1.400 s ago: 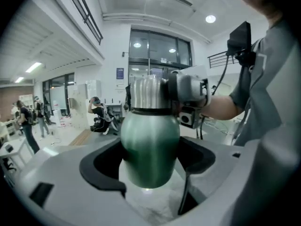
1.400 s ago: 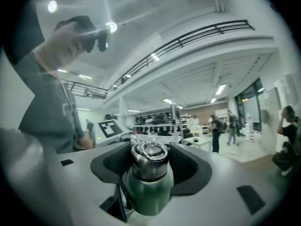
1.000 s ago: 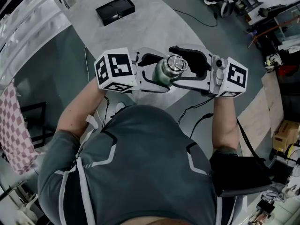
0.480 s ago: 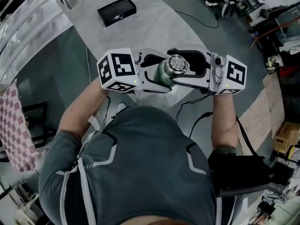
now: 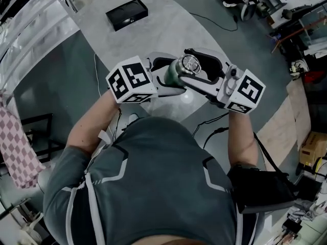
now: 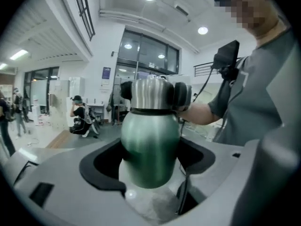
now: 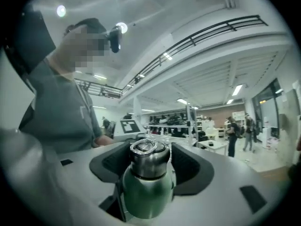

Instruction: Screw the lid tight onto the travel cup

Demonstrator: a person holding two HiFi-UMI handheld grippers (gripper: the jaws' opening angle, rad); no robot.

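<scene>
The travel cup, a green body (image 5: 172, 75) with a steel lid (image 5: 190, 64), hangs above the pale table between both grippers. My left gripper (image 5: 175, 78) is shut on the green body (image 6: 150, 145), which fills the space between its jaws. From the opposite side, my right gripper (image 5: 190, 67) is shut on the lid (image 7: 149, 157); its black pads (image 6: 182, 95) press on both sides of the steel lid (image 6: 151, 94). In the right gripper view the green body (image 7: 148, 197) sits below the lid, close to the camera. The lid is seated on the cup's neck.
A black box (image 5: 126, 11) lies on the pale table (image 5: 153, 29) farther away. Cables run over the floor beside the table. A checkered cloth (image 5: 15, 142) hangs at the left, and a cardboard box (image 5: 311, 147) and shelves of gear stand at the right.
The right gripper has closed onto the lid and swung round it, its marker cube now tilted and lower. The left gripper and cup have tilted and shifted slightly away.
</scene>
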